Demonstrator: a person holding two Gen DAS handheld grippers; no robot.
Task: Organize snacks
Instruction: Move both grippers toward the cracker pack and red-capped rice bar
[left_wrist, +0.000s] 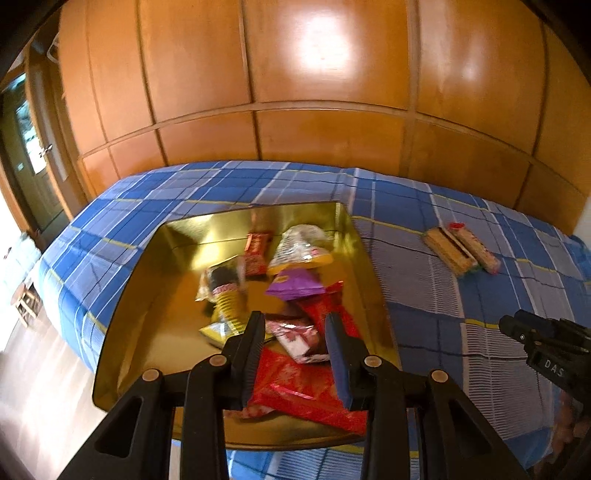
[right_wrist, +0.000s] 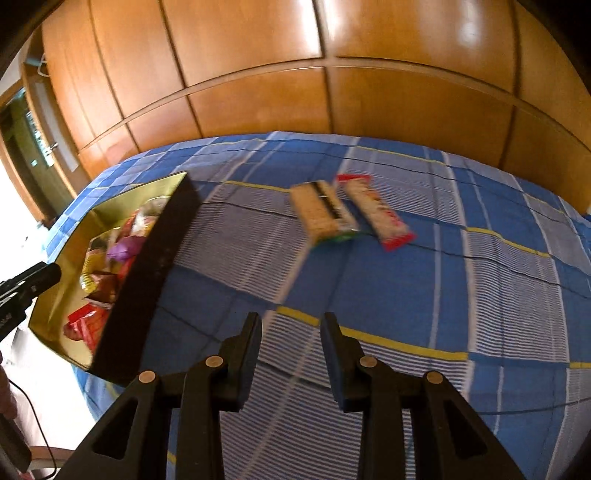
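Note:
A box, gold inside (left_wrist: 147, 295) and black outside (right_wrist: 147, 280), lies on the bed with several snack packets in it. Among them are a big red packet (left_wrist: 295, 391), a purple packet (left_wrist: 293, 286) and a small red bar (left_wrist: 255, 254). My left gripper (left_wrist: 293, 321) hovers over the box's near end, jaws slightly apart, and nothing is pinched. Two long snack bars lie side by side on the sheet to the box's right: a tan one (right_wrist: 321, 212) and a red-and-white one (right_wrist: 375, 210). My right gripper (right_wrist: 291, 321) hangs above bare sheet short of them, open and empty.
The bed has a blue plaid sheet (right_wrist: 424, 288). A wooden panelled wardrobe (left_wrist: 314, 74) stands along its far side. The floor and a door (left_wrist: 33, 155) are to the left, with a small stool (left_wrist: 24, 302) by the bed. A thin cable (right_wrist: 33, 424) trails at the lower left.

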